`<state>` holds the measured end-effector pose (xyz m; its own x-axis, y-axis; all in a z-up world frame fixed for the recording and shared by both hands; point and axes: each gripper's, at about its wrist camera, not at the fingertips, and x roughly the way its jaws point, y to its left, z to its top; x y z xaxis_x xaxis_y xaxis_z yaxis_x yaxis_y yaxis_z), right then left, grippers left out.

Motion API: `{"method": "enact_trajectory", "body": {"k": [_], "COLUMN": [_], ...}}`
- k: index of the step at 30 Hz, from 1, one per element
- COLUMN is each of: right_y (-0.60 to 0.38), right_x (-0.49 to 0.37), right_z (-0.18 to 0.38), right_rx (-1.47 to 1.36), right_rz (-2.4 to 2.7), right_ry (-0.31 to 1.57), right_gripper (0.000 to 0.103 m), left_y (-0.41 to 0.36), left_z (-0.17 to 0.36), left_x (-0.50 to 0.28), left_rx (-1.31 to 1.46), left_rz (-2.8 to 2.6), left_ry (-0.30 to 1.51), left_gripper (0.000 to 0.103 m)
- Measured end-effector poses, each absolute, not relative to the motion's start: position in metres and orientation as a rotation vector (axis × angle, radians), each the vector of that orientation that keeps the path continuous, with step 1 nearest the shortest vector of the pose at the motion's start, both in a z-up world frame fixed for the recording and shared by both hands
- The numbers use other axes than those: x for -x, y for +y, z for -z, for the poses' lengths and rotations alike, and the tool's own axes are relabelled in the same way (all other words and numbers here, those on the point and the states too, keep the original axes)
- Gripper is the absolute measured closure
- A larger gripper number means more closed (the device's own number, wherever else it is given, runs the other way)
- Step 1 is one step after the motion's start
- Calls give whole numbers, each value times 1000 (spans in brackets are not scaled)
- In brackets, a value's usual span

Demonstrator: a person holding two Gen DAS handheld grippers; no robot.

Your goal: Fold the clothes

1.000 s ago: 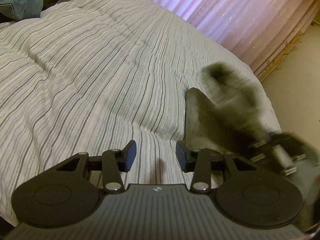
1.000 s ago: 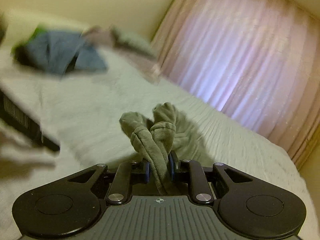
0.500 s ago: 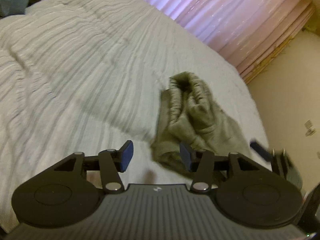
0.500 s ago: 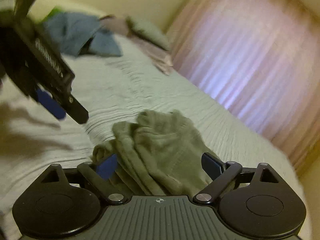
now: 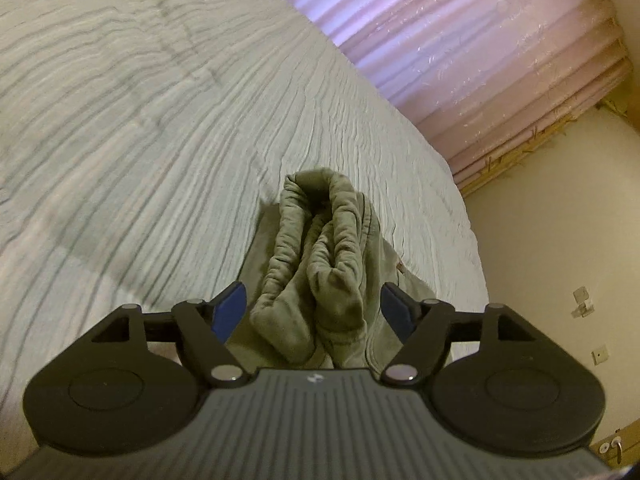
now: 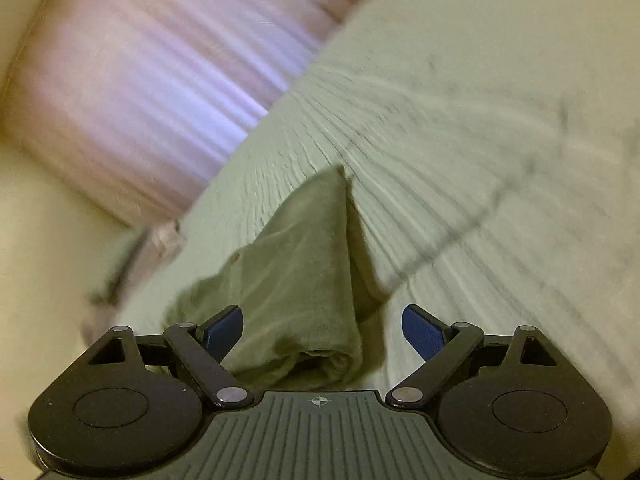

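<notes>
An olive-green garment (image 5: pixel 320 264) is lying bunched on a bed (image 5: pixel 140 120) covered with a pale, finely striped quilt, near the bed's edge on the side where pink curtains (image 5: pixel 460 40) are hanging. In the left wrist view, the left tool (image 5: pixel 314 312) is pointing down at the garment with its jaws opening; the two blue pads are standing on either side of the nearest rolled folds of cloth, which are sitting in the gap between them, and neither pad is pressing on the fabric. The garment here is showing as two thick, wrinkled rolls running away from the camera, with a flatter layer spreading out to the right beneath them. Beyond the bed's edge, a cream wall (image 5: pixel 560 240) is showing at the right. In the right wrist view, which is blurred and tilted, the right tool (image 6: pixel 322 334) is standing wide, its blue pads well apart. The same garment (image 6: pixel 296 272) is lying in front of it as a flatter, triangular shape coming to a point farther up the bed (image 6: pixel 480 140), with a folded edge nearest the camera. The cloth is reaching into the gap toward the left pad, but the tool is gripping nothing. The pink curtains (image 6: pixel 160 80) are filling the upper left of this view.
</notes>
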<state>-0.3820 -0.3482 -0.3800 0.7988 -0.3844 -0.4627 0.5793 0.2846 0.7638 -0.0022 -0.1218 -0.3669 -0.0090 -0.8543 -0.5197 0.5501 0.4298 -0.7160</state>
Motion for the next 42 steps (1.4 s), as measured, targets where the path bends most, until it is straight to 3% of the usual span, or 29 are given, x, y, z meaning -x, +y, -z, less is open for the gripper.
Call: {"method": "enact_trajectory", "body": {"k": [2,5,6,7,13,16,23,25,26,27,29,42], "right_y": [-353,-355,-354,-353,-342,-341,-331,-321,-315,-309,-298,-256], "right_x": [379,381,381,381,364,354,351,353,354,355,353,354], "right_z": [385,390,389,389,381,387,369,361,358,354,351,359], "right_rx": [-1157,-1184,-1186,-1189,-979,-910,-784,-729,-699,-670,-619,-569], "right_rz": [649,669,678,688,720,735,760,767,769,771,768,762], "right_ry": [192,217,218,219,311,380,437,447,455,462,501,669], "right_gripper": [13,48,52,53,56,56,55,43,27,25,25,25], "left_y": [-131,-132,-128,-124,-104,-105,-102,-97,-93,-91,-89,-77], "left_z": [372,370,368,366,378,383,345,333,327,323,318,337], "left_x": [4,9,10,11,26,24,36,44,48,53,62,108], "left_rx": [318,281,279,288,223,244,120,63,29,-8,-89,-347], "left_rz": [1136,1149,1159,1166,1164,1146,1077,1049,1035,1025,996,911], "left_ry": [1105,1036,1008,986,865,886,870,835,817,805,804,834], "left_gripper": [42,73,82,83,82,79,75,70,68,62,55,53]}}
